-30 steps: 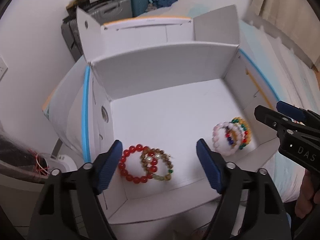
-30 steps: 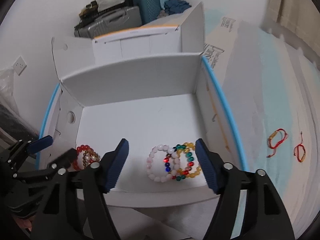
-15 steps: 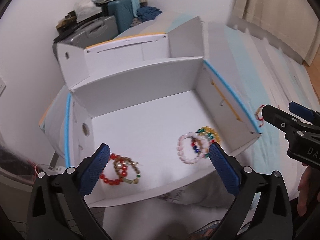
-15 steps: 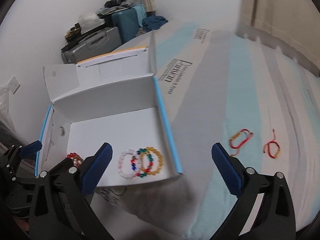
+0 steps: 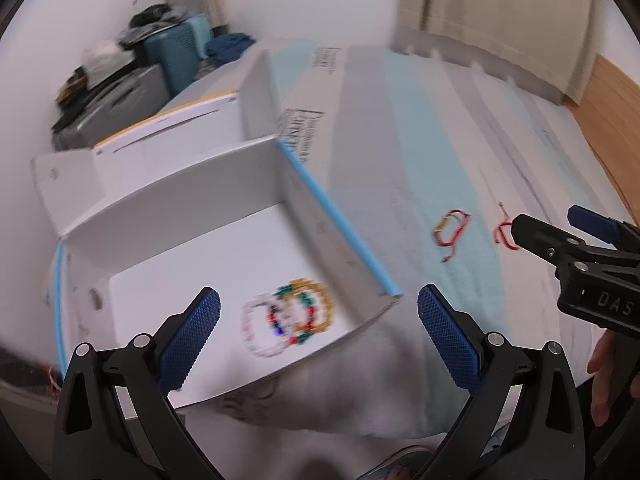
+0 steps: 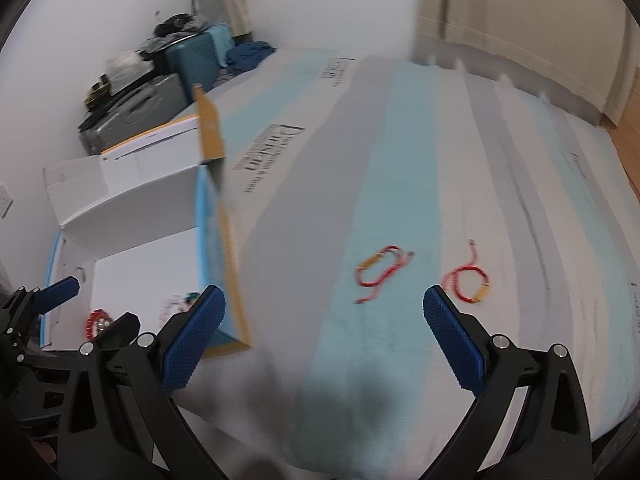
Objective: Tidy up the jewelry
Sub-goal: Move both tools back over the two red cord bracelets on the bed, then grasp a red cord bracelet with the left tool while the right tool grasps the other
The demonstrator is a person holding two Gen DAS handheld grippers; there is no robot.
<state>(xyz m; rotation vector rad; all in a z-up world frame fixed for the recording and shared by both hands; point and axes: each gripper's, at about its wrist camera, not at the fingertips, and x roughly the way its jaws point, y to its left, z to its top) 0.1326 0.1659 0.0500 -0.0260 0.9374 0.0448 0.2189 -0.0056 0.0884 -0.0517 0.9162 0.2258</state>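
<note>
Both of my views have swung off the box toward two light, limp red cord bracelets mid-frame on the bed, best pinched across the cord, with my left gripper and right gripper both wide and empty.

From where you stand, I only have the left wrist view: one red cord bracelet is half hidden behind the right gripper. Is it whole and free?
Observer: Yes. In the right wrist view the right-hand red cord bracelet lies whole on the bedcover, touching nothing.
Operator: Is the right gripper holding anything?
Observer: No. The right gripper is open and empty, with the other red cord bracelet lying ahead between its fingers.
Operator: Anything else in the box?
Observer: A red bead bracelet near the box's left wall.
</note>
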